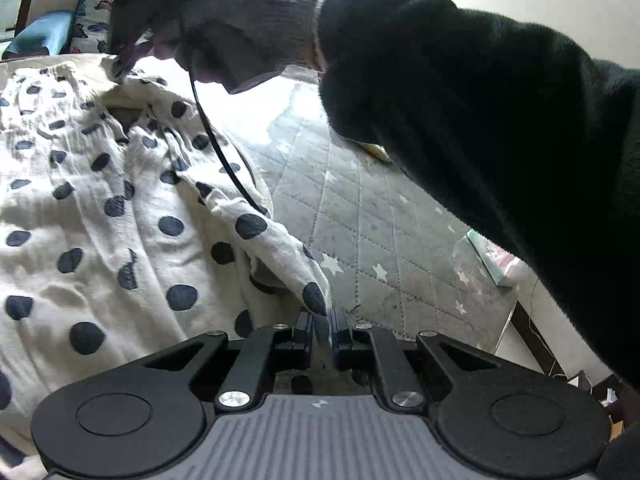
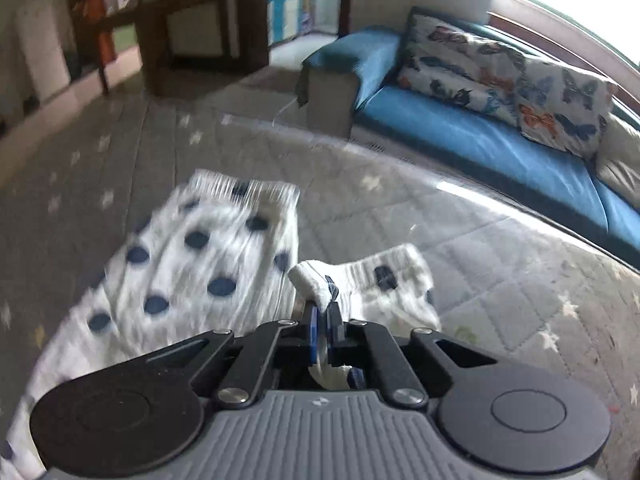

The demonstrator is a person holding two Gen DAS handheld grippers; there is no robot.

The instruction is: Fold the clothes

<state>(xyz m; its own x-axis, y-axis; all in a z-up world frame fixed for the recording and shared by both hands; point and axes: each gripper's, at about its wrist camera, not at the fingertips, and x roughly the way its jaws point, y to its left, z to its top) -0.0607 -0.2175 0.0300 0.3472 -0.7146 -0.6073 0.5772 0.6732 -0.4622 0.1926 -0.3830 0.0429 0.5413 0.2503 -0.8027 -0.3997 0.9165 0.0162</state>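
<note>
A white garment with dark blue dots (image 1: 100,208) lies crumpled on a grey quilted mat (image 1: 360,208). My left gripper (image 1: 320,316) is shut on a pointed corner of this cloth, which rises into the narrow gap between the pads. In the right wrist view the same dotted garment (image 2: 208,256) spreads to the left, blurred. My right gripper (image 2: 323,308) is shut on a bunched fold of its gathered edge (image 2: 316,280), and cloth runs back between the fingers. A gloved hand (image 1: 248,28) in a black sleeve (image 1: 480,100) reaches over the garment's far end.
A black cable (image 1: 216,140) hangs from the gloved hand across the cloth. A blue sofa (image 2: 480,136) with butterfly cushions (image 2: 500,76) borders the mat on the right. Dark wooden furniture (image 2: 192,24) stands at the back. The star-printed mat (image 2: 500,280) stretches around the garment.
</note>
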